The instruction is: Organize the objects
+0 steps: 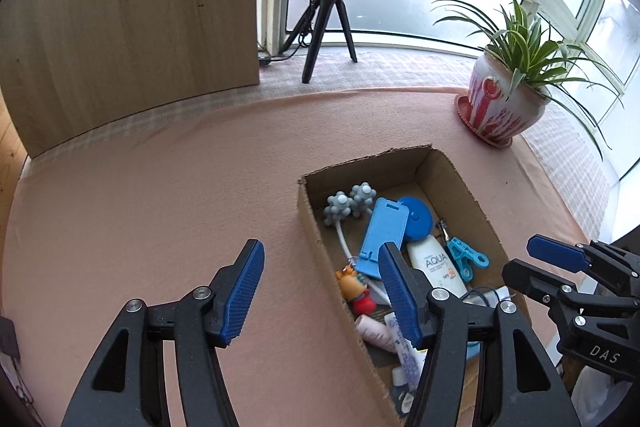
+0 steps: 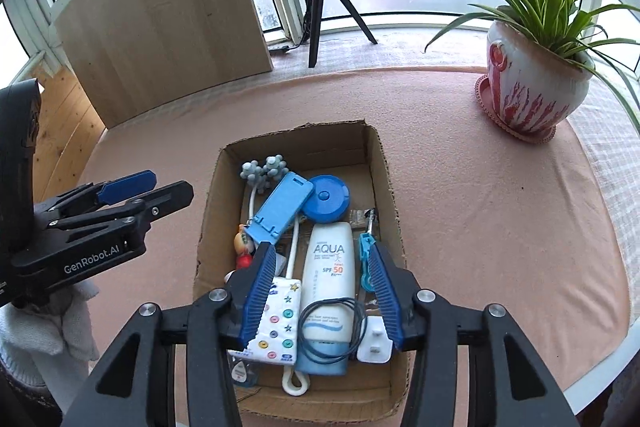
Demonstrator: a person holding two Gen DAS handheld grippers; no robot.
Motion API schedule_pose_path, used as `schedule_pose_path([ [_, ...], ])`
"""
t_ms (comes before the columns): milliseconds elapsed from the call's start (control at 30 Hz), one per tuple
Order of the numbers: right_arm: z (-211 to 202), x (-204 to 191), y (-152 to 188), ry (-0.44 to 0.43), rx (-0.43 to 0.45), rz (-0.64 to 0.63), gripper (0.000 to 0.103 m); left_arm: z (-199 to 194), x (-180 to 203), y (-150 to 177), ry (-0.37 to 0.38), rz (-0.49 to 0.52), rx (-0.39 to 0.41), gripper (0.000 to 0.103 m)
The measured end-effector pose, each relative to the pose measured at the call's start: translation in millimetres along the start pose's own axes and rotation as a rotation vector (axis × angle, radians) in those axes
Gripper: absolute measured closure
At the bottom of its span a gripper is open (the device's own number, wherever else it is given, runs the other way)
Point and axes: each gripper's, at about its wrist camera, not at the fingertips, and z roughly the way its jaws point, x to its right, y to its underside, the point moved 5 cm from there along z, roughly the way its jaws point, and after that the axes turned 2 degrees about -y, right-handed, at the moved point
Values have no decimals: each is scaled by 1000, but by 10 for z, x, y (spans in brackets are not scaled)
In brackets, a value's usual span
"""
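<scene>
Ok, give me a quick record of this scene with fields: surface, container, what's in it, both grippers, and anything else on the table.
surface: table under a pink cloth
container: open cardboard box
contents: AQUA sunscreen tube, blue phone stand, round blue case, grey knobbly massager, teal clip, white charger plug, small figure keychain
left gripper: open, fingers empty, beside and over the box's left wall
right gripper: open, above the tube, gripping nothing
elsewhere: potted plant, ring light tripod, wooden board
</scene>
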Motion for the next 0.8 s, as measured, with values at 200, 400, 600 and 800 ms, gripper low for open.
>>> schedule_pose_path([
  [200,-196,-448,149,-19,43,-8,56,-558,-447,235,-20,-40,67,35],
  [400,-269,-984,333,-17,57,-15,55,-1004,-903,559,-50,-66,96,27],
  [600,-352,-1537,511,-6,82,-32,54,-1318,-1302,929,-71,-86,106,26],
  [800,-309,-1933,744,44,112,-38,44,-1444,-1780,1392,-139,-141,87,23],
])
